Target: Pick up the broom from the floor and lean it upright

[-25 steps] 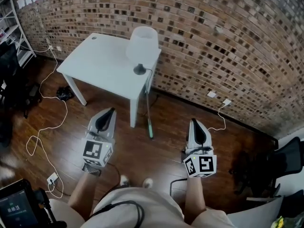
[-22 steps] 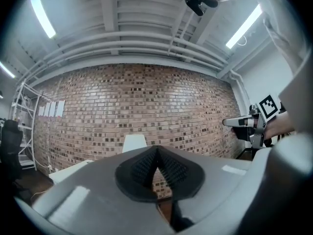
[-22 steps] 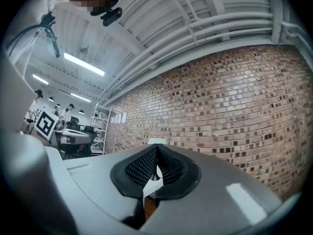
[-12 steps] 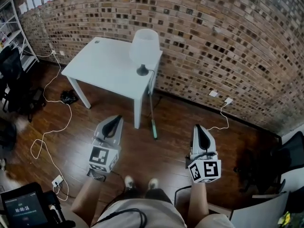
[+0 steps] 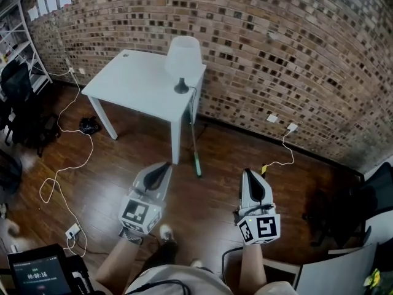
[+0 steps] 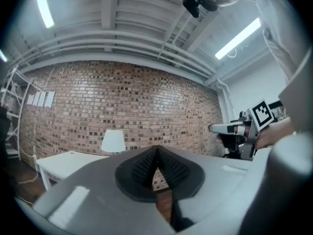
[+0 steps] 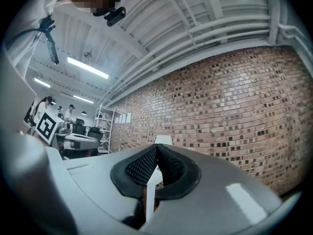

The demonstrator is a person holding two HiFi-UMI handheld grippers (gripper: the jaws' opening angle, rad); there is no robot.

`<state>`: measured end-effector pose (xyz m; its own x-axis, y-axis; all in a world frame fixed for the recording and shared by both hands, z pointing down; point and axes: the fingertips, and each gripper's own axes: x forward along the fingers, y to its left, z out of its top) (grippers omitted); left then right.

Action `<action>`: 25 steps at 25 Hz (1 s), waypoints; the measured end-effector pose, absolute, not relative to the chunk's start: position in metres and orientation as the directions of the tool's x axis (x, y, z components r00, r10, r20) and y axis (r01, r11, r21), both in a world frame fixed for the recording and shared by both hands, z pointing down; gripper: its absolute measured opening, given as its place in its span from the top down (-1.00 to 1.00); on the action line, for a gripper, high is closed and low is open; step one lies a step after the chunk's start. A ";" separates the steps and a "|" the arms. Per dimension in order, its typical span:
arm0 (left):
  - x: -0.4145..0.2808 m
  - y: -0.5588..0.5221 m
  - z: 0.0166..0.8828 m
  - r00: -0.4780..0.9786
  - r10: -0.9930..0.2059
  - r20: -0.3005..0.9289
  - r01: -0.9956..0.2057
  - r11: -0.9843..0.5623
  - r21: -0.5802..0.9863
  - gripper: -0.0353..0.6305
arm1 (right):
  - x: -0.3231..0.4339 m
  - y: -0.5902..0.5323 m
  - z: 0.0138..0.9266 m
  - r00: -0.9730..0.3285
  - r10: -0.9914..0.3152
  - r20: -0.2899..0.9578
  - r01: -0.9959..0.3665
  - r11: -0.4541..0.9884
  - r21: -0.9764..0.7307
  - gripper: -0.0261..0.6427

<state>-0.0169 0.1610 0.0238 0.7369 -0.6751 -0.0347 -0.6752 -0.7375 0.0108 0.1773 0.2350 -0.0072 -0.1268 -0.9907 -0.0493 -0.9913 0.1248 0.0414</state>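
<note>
So, head view: the broom [image 5: 194,149], a thin pole with a green end, sits by the table [image 5: 135,85] leg, well ahead of the left gripper [image 5: 163,166] and right gripper [image 5: 251,175]. Can't tell if it's lying or leaning. Left gripper view: jaws pinched together, empty. Right gripper view: same deal. I'd say the pickup hasn't started.

Bright ceiling tubes [image 6: 238,37] give even light, while fisheye distortion bends edges and darkens corners.
</note>
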 end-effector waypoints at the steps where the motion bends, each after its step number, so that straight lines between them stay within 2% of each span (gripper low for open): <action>1: -0.012 0.178 0.025 0.747 -0.663 -0.043 -0.663 -0.748 0.029 0.89 | 0.178 0.250 -0.005 -0.136 -0.990 -0.047 -0.990 0.134 0.043 0.88; 6: 0.004 0.254 0.040 0.722 -0.691 -0.035 -0.691 -0.723 0.024 0.89 | 0.191 0.328 0.015 -0.169 -0.986 -0.016 -0.985 0.168 0.026 0.88; 11: -0.007 0.321 0.042 0.668 -0.744 0.009 -0.744 -0.668 -0.012 0.89 | 0.210 0.406 0.030 -0.147 -0.988 0.050 -0.988 0.149 0.035 0.88; 20: -0.044 0.349 0.028 0.657 -0.754 0.009 -0.753 -0.657 -0.048 0.89 | 0.206 0.452 0.018 -0.076 -0.997 0.008 -0.996 0.075 -0.050 0.88; 25: -0.054 0.347 0.019 0.640 -0.768 -0.023 -0.768 -0.638 -0.058 0.89 | 0.187 0.449 0.004 -0.082 -0.996 -0.030 -0.997 0.082 -0.007 0.89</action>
<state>-0.0539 0.3470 0.0190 0.6397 -0.7683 -0.0231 -0.7681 -0.6377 -0.0577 0.1875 0.4487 0.0044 -0.0820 -0.9962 -0.0304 -0.9966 0.0823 -0.0071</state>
